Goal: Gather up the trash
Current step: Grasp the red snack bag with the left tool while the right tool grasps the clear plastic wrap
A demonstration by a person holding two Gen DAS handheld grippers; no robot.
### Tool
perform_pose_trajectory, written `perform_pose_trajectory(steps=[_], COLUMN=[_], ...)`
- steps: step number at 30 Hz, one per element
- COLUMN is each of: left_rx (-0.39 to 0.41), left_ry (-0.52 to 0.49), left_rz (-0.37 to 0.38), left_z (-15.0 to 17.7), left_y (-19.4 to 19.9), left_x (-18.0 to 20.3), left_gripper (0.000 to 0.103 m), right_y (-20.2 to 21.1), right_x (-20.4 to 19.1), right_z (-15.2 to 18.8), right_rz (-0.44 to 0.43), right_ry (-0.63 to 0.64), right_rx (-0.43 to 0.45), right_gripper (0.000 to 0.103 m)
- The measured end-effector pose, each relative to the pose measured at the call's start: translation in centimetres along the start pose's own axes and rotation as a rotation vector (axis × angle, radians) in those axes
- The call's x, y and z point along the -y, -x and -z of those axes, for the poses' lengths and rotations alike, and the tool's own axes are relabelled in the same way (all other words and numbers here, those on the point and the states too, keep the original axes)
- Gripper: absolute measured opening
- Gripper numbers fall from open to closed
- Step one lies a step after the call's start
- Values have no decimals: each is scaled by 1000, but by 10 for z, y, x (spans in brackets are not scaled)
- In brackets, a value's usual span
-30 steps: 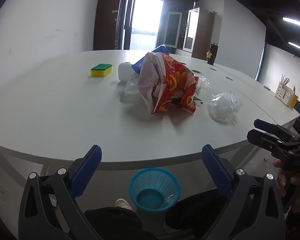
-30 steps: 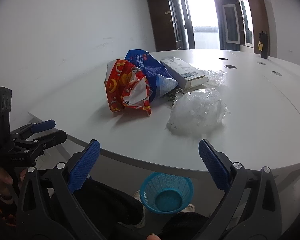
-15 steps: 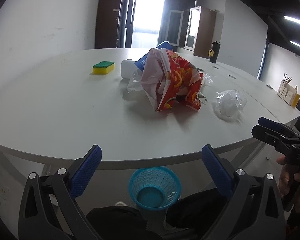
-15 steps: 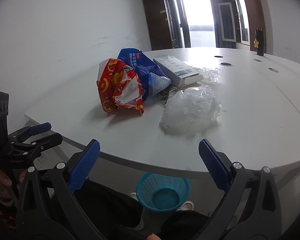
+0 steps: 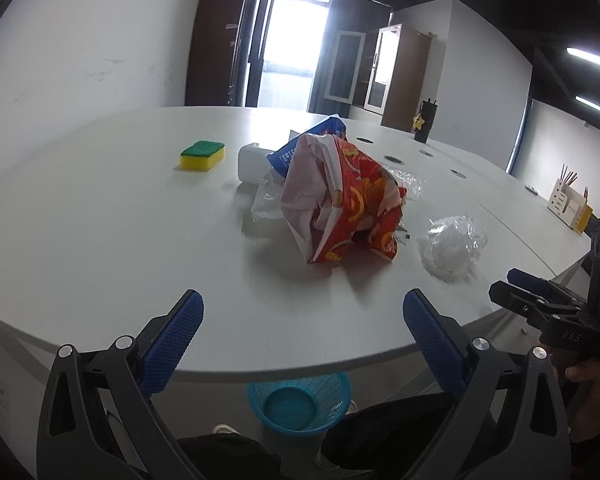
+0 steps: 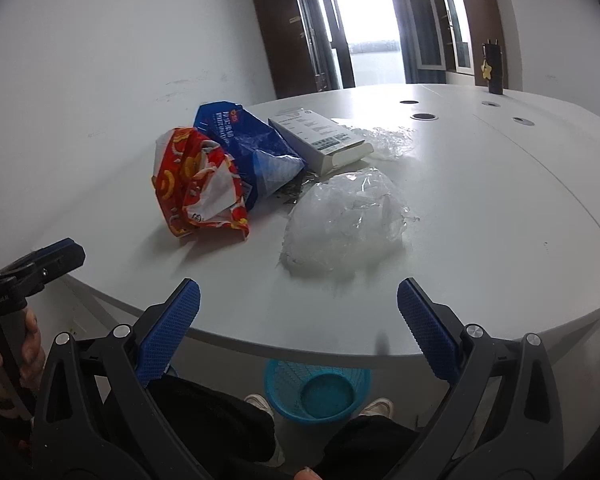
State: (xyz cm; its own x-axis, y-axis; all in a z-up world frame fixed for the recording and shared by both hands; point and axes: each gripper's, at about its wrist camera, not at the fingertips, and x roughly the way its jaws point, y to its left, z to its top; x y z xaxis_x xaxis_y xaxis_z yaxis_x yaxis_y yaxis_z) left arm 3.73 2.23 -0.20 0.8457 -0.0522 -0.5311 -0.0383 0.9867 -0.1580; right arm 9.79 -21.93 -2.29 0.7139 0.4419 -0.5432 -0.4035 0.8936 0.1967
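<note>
left gripper (image 5: pixel 302 314) jaws wide, empty | right gripper (image 6: pixel 298 304) same | pinch clear plastic wad (image 6: pixel 346 222) low, probably slippery | drop in blue bin (image 6: pixel 318 392)

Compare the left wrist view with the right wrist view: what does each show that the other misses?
Left wrist only: the yellow-green sponge, a white container behind the bags, and a pen holder far right.

Right wrist only: the white box lying flat behind the blue bag.

Both: the red snack bag, the clear crumpled plastic, the white table, the blue basket on the floor under its edge, and both hand-held grippers, left hand-held gripper and right hand-held gripper, open.
</note>
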Motion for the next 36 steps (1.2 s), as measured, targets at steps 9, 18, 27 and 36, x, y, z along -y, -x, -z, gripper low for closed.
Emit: perform_pose_trajectory(steps=[9,18,27,36], left_rx=[-26,-103,-80,-23], left_ry=[-8,-6,-54,-46], left_rz=[55,78,67,76], left_z=[-35,-56,-56,-43], left_y=[-42,-85,-85,-32], left_x=[10,21,29,40], left_gripper=[90,65,12,10], right_y=[-29,-64,-66,-25], right_x=[18,37,35,13], right_z=[-44,-53,-50,-42], right_rz=[92,64,-28,-34], right_ry=[34,-8,-32,12], right_rx=[-44,-150,-164,-66], right_gripper=[92,79,40,28])
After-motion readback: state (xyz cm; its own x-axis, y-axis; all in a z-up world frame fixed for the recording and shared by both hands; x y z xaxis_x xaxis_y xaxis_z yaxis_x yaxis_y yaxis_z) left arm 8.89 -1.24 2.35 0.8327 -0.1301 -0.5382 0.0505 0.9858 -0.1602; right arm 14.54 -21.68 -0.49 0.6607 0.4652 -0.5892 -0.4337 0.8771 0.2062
